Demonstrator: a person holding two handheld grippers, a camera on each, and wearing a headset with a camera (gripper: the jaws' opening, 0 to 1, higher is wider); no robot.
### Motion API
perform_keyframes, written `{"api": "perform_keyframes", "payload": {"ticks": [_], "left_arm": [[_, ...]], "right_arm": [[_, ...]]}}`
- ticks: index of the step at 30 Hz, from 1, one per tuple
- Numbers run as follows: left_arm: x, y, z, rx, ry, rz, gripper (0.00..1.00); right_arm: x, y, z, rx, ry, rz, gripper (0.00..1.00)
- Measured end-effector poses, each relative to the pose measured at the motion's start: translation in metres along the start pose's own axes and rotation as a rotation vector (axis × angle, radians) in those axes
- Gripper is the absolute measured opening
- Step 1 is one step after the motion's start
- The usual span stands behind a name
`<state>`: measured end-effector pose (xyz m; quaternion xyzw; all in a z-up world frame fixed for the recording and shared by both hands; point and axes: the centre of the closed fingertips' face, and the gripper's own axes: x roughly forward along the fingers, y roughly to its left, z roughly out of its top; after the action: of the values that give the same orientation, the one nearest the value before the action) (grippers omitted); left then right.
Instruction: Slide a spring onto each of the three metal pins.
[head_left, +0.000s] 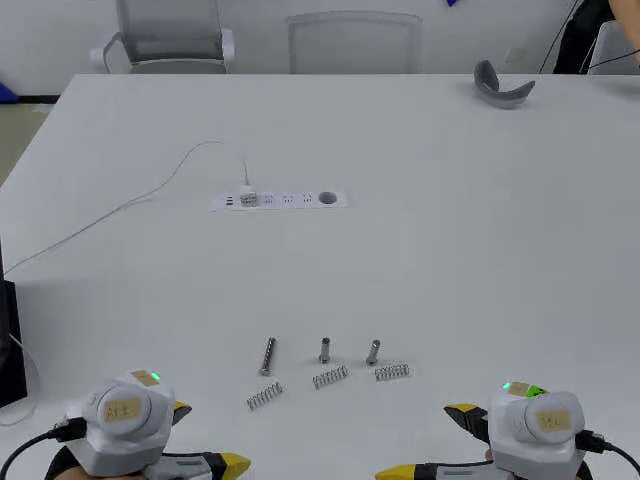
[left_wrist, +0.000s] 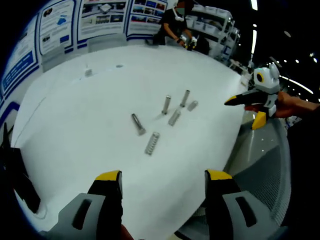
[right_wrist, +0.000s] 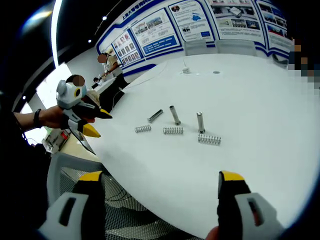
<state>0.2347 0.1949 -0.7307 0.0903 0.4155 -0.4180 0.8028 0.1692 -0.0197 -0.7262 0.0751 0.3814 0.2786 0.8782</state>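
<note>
Three metal pins sit in a row on the white table: a left pin (head_left: 268, 355) (left_wrist: 138, 124) (right_wrist: 155, 116) lying on its side, a middle pin (head_left: 324, 349) and a right pin (head_left: 373, 351) that look upright. A loose spring lies just in front of each: left spring (head_left: 265, 396), middle spring (head_left: 330, 377), right spring (head_left: 392, 371). My left gripper (head_left: 208, 435) (left_wrist: 163, 175) is open and holds nothing, near the table's front edge left of the parts. My right gripper (head_left: 426, 440) (right_wrist: 160, 176) is open too, at the front right.
A white power strip (head_left: 280, 200) with a thin cable lies at mid-table. A grey curved object (head_left: 503, 85) rests at the far right. Two chairs (head_left: 170, 35) stand behind the far edge. The near table edge runs right under both grippers.
</note>
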Motion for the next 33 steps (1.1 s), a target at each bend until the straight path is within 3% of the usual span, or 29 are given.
{"api": "perform_keyframes", "payload": {"ticks": [5,7,14,26,33], "left_arm": [[0.006,0.002,0.014,0.025,-0.011,-0.024,0.64],[0.011,0.003,0.016,0.024,0.006,-0.041,0.65],[0.025,0.007,0.033,0.029,0.001,-0.066,0.68],[0.053,0.029,0.055,-0.091,-0.01,-0.052,0.71],[0.066,0.034,0.062,-0.134,-0.014,-0.054,0.71]], "right_arm": [[0.0,0.0,0.0,0.01,-0.005,-0.003,0.95],[0.0,-0.001,0.0,0.016,-0.008,-0.004,0.95],[-0.001,-0.002,-0.005,0.033,-0.004,-0.008,0.95],[0.0,-0.006,-0.003,0.042,-0.013,-0.018,0.95],[0.002,-0.007,0.0,0.061,-0.016,-0.01,0.95]]}}
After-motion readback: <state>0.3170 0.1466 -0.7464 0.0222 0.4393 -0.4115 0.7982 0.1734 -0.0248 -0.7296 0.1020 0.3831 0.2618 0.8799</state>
